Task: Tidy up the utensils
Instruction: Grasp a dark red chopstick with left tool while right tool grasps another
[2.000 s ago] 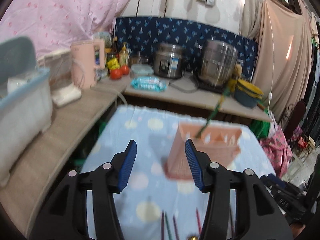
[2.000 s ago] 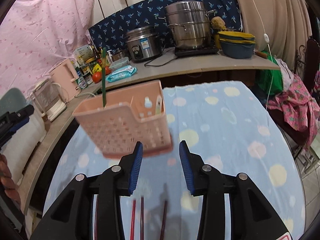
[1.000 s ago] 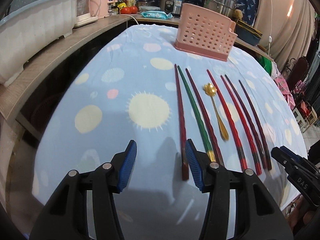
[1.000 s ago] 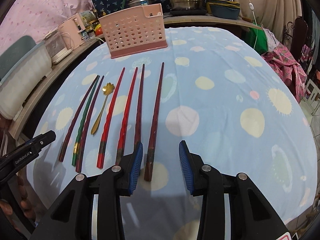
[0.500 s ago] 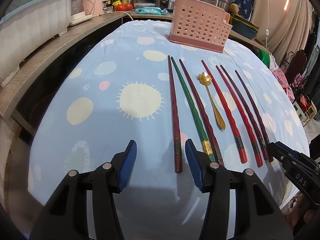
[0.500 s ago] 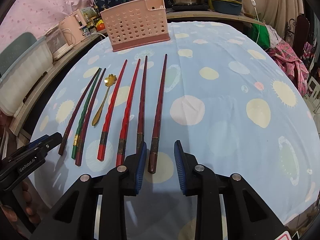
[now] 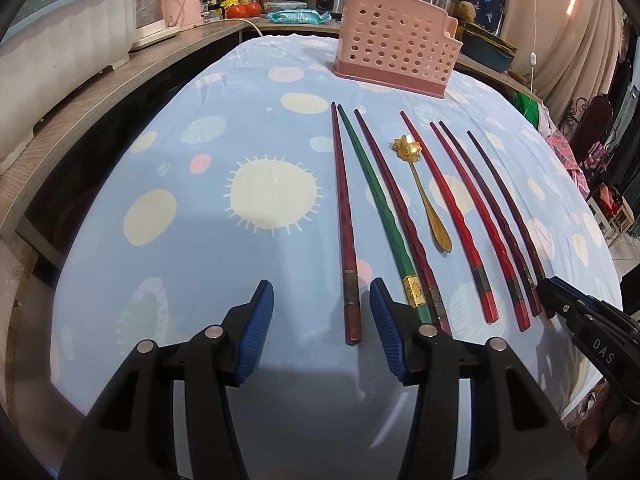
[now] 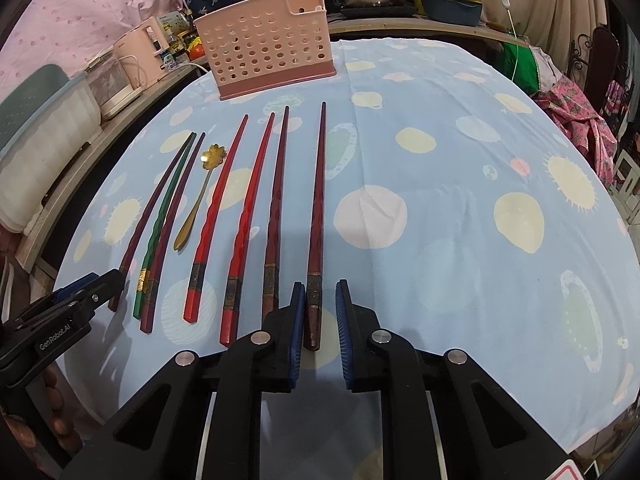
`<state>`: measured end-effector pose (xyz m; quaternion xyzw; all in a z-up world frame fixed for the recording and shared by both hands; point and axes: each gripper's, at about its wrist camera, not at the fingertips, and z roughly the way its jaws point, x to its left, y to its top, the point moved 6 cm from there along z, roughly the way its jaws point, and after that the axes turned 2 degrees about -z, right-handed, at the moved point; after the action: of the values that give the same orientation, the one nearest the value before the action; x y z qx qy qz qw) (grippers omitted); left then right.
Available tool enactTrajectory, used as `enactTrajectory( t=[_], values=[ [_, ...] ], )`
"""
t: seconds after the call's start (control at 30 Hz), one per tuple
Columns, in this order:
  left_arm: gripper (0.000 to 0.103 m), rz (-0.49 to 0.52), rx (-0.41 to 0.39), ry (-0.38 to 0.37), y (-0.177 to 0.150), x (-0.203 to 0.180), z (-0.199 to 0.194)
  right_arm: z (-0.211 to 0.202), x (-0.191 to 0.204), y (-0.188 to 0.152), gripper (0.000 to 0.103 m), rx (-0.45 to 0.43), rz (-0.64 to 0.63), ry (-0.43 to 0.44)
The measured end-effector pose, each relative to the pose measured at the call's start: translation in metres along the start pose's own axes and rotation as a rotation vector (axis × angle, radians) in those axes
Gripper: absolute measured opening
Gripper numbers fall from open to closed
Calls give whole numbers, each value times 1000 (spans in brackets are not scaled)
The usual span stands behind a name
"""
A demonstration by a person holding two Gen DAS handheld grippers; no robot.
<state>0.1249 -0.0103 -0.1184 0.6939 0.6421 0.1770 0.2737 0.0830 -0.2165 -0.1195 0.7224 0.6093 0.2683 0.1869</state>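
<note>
- Seven chopsticks [image 7: 404,216] – six red or dark red, one green [image 7: 380,208] – lie side by side on the worktop, thick ends nearest.
- A gold flower-headed spoon [image 7: 422,190] lies among them.
- A pink perforated holder [image 7: 394,42] stands upright beyond their tips.

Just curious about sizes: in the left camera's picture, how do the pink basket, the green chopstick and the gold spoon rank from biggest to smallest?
1. Pink basket, bulkiest though farthest away.
2. Green chopstick, longest, but thin.
3. Gold spoon, clearly shortest.

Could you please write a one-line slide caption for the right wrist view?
Right gripper closing around the rightmost dark red chopstick; more chopsticks, gold spoon and pink basket await.
</note>
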Motion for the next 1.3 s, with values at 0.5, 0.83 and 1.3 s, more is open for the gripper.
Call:
enactTrajectory(
  t=[0.5,0.83,1.3],
  values=[
    [19,7,5,-14,1,-3,3,1,1,0,14,-1,-1,-1],
    [7,5,13,-46,0,-4,3,2,0,0,14,-2,-1,2],
    [7,-7,4,-58,2,-4,-5,-3,0,1,7,-8,5,23]
  ],
)
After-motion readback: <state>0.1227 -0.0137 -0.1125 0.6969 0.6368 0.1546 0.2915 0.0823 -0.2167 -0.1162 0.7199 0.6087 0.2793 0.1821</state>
